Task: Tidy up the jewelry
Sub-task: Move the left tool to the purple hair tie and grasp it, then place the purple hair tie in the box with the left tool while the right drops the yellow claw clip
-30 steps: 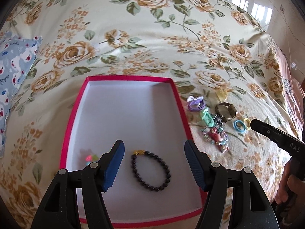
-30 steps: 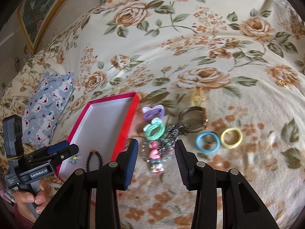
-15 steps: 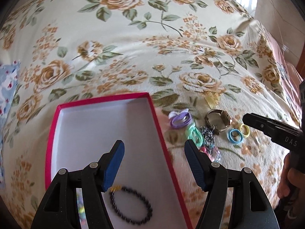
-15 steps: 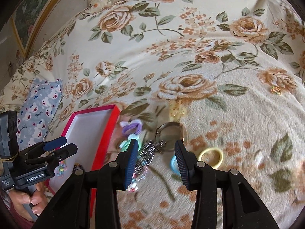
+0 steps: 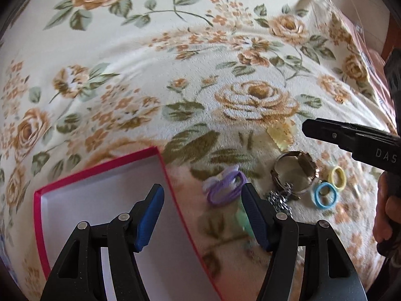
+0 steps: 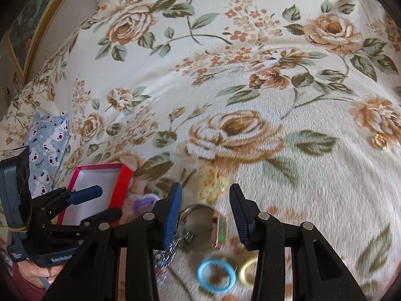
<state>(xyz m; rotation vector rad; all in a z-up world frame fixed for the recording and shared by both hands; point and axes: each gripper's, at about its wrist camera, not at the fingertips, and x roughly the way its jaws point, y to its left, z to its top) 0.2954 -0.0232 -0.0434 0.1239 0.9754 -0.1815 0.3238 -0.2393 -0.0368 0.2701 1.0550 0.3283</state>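
1. My left gripper [image 5: 201, 214] hangs over the right edge of the red box [image 5: 163, 165]. Its jaws are closing with nothing between the pads, only bedspread and box edge below.
2. My right gripper [image 6: 205, 215] is spread partway and pinches nothing. It hovers over the pile, with the metal bracelet [image 6: 200, 219] showing in the gap between its fingers.
3. Of the box I see only a white corner of the floor, and that corner is bare. The rest is hidden behind my grippers, so I cannot tell how much is already put away.
4. Left on the floral bedspread [image 5: 175, 75], just beside the box: the purple hair tie [image 5: 224, 188], a green piece [image 5: 241, 219] partly hidden by my left gripper, the silver chain [image 5: 279, 200], the metal bracelet, the blue ring [image 5: 324, 195] and the yellow ring [image 5: 338, 176].
5. A small gold ring [image 6: 379, 141] lies well apart from the pile, far to the right.
6. My judgement: most of the sorting is still ahead, at least 7 pieces.
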